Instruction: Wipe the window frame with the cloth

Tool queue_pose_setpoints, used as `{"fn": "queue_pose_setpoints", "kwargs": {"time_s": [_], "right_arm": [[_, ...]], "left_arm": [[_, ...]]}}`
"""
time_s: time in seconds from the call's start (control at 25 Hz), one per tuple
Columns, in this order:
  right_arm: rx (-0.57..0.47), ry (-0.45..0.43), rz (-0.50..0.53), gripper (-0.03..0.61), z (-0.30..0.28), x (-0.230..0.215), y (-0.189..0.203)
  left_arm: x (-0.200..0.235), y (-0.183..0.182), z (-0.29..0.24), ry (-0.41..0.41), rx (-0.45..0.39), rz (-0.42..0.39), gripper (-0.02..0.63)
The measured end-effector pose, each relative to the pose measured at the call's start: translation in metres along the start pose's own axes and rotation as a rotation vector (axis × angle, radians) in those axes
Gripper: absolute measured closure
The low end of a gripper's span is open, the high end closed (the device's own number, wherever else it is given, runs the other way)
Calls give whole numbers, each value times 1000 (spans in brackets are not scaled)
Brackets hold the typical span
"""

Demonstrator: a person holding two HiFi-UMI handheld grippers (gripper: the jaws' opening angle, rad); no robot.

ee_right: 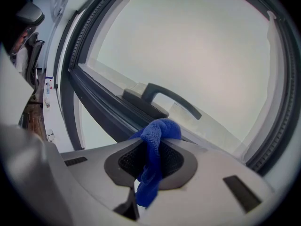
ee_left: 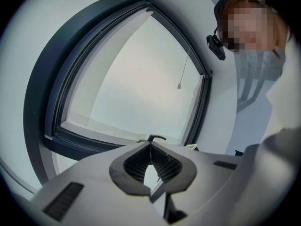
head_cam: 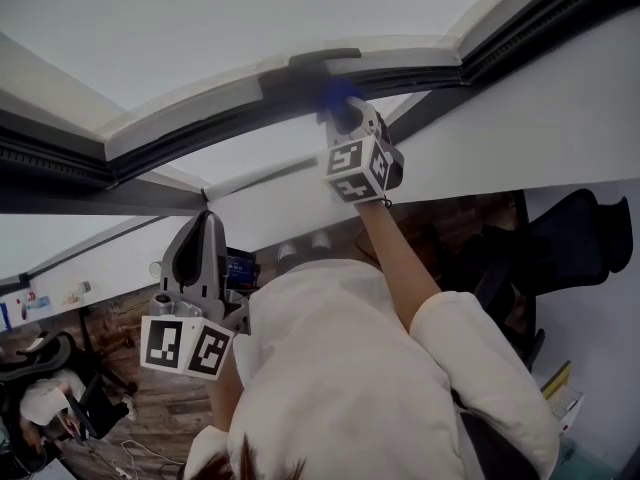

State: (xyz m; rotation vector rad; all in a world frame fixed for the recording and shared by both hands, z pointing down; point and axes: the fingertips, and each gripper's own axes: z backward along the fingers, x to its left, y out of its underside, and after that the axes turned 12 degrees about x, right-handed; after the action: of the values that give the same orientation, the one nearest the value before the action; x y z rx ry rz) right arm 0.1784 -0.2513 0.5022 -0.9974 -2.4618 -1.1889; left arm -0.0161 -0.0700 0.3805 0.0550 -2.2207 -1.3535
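We are holding the left gripper (head_cam: 203, 230) low and idle, well apart from the window, with its jaws closed together on nothing. Further right, we are holding the right gripper (head_cam: 345, 116) up at the window frame (head_cam: 200, 120). Its jaws are clamped on the cloth (head_cam: 340, 93), a blue, nubby knit bunched into a soft wad past the tips, with a tail hanging back between the ribbed dark pads (ee_right: 129, 161). The wad is sitting at the frame's dark rail, just beside the base of the curved handle (head_cam: 325, 60); we cannot tell whether it is actually touching. To wipe well, we are judging that the wad should be pressing flat on the smooth, grooved rail and sliding along its length. It should also be working into the channels and around the handle's base, so that only soft cloth, never hard jaw, is meeting the matte profile.
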Motion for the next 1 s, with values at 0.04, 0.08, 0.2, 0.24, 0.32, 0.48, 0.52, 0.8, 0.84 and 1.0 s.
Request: {"fn": "queue_pose_setpoints", "kwargs": {"time_s": [0.04, 0.08, 0.2, 0.24, 0.32, 0.48, 0.52, 0.8, 0.84, 1.0], "right_arm": [[-2, -4, 6, 532, 0, 3, -2], [-5, -9, 13, 532, 1, 6, -4], [-12, -26, 34, 532, 0, 15, -8], [-14, -30, 40, 532, 0, 18, -10], [-16, -30, 48, 532, -1, 22, -11], [-12, -32, 36, 532, -1, 23, -12], [-11, -36, 31, 532, -1, 23, -13], [13, -38, 38, 532, 1, 32, -19], [12, -35, 40, 532, 1, 34, -20], [14, -31, 42, 532, 1, 36, -23]], "left_arm": [[-1, 0, -1, 6, 1, -1, 603], [-2, 0, -2, 12, 3, -3, 603], [-7, 1, -4, 34, 6, -10, 603], [-8, 1, -5, 40, 6, -11, 603], [-10, 1, -5, 48, 4, -10, 603], [-3, 0, -1, 44, 0, 1, 603], [1, 0, 0, 39, -3, 4, 603], [27, -2, 14, -19, -18, 26, 603], [29, -3, 15, -24, -21, 27, 603], [41, -5, 22, -45, -35, 38, 603]]}}
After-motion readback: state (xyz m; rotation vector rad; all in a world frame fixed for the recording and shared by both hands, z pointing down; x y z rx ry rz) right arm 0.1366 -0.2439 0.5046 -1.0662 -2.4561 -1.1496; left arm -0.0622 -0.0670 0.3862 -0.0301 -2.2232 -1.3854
